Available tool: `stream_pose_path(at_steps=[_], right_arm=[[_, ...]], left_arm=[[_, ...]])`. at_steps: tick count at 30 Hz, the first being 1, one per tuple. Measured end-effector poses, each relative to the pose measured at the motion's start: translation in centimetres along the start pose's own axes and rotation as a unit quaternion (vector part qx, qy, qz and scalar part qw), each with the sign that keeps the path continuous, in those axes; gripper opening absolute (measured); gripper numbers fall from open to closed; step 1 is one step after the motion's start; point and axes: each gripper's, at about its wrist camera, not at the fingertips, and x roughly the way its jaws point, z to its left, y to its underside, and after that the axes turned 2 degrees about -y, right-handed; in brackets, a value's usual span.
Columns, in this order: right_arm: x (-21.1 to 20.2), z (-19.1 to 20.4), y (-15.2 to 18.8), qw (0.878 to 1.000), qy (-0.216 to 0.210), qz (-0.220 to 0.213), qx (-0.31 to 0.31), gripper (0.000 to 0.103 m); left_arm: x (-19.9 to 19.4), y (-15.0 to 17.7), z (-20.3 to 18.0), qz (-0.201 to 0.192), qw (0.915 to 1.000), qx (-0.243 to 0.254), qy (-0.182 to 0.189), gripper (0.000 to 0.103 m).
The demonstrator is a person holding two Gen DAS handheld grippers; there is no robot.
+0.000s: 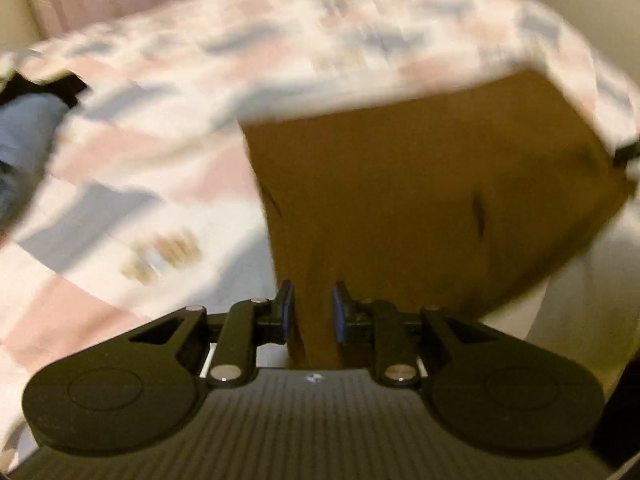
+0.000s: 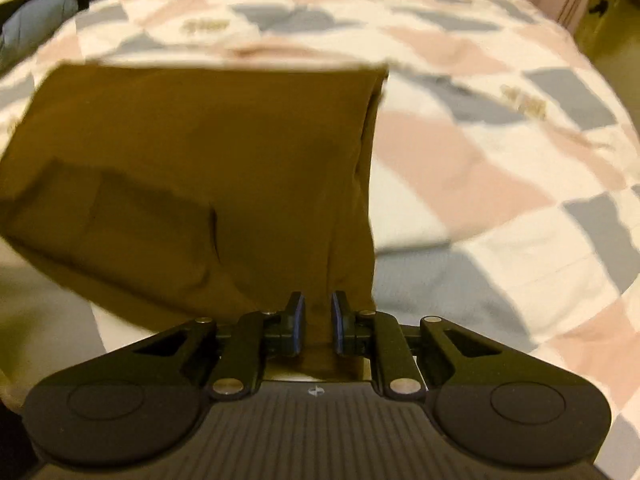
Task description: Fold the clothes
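A mustard-brown garment [image 1: 420, 184] hangs lifted over the bed, stretched between both grippers. In the left wrist view my left gripper [image 1: 313, 312] is shut on the garment's near left corner, cloth pinched between the blue pads. In the right wrist view my right gripper [image 2: 318, 318] is shut on the garment [image 2: 200, 168] at its near right corner, where folded layers bunch. The far edge of the cloth runs straight across. Both views are motion-blurred.
A quilt with pink, grey and white patches [image 2: 500, 168] covers the bed [image 1: 160, 160] under the garment. A blue cloth and dark items [image 2: 36, 20] lie at the far left, and they also show in the left wrist view [image 1: 24, 128].
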Motion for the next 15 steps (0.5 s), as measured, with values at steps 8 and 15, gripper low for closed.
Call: stream_pose_path(at_steps=[8, 15], right_arm=[[-2.0, 3.2, -3.8, 0.982, -0.140, -0.066, -0.106, 0.017], [4.3, 0.4, -4.0, 0.949, -0.254, -0.020, -0.183, 0.019]], left_arm=[[1.5, -4.8, -9.7, -0.034, 0.9963, -0.035, 0.071, 0.019], [4.9, -4.7, -15.6, 0.010, 0.9827, -0.168, -0.077, 0.021]])
